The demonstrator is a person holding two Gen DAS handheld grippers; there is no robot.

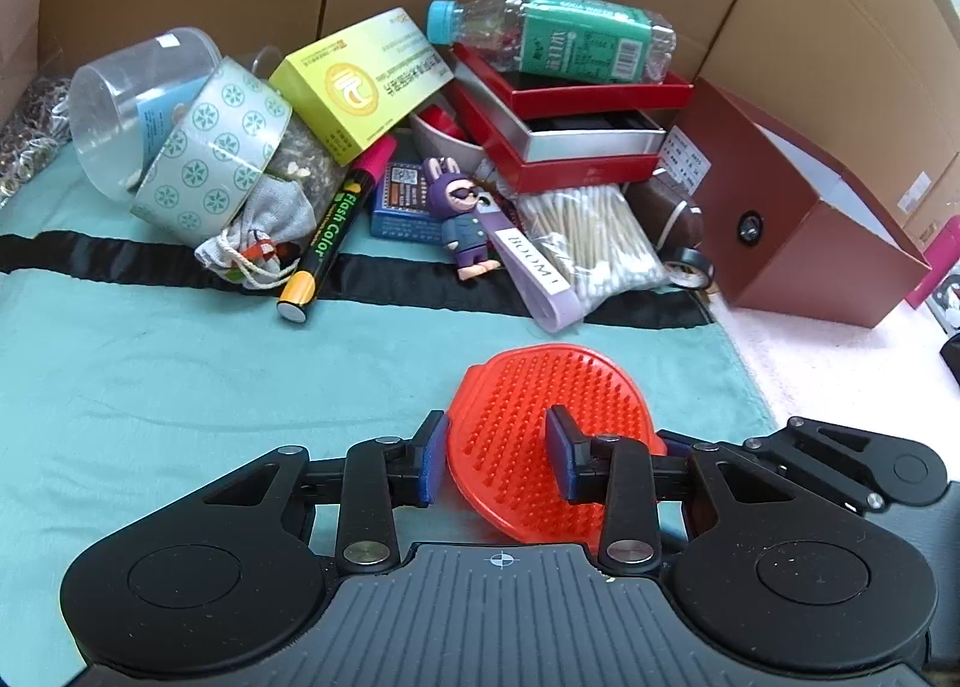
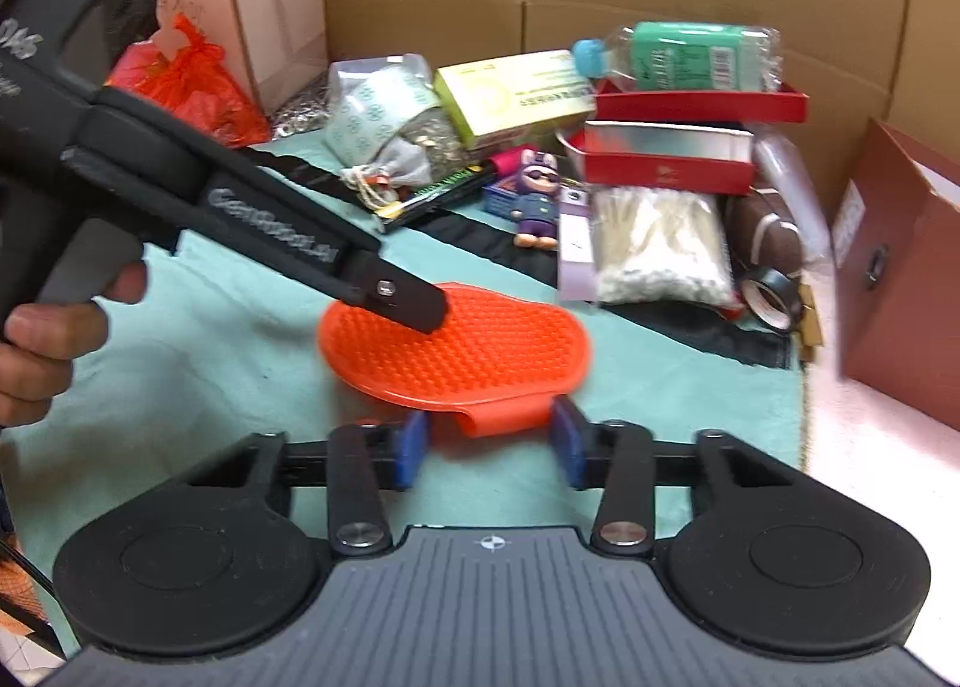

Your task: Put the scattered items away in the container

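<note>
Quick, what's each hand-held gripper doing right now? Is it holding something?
Left hand-held gripper: closed on the edge of the orange bristle brush.
Right hand-held gripper: closed on the brush's tab at the near edge.

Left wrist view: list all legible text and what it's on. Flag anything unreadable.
"Flash Color": on the black marker.
"BOOM!": on the lilac strap by the purple bunny figure.
Too small or blurred to read: print on the yellow box, the green bottle label, the blue packet, the sticker on the dark red box.
</note>
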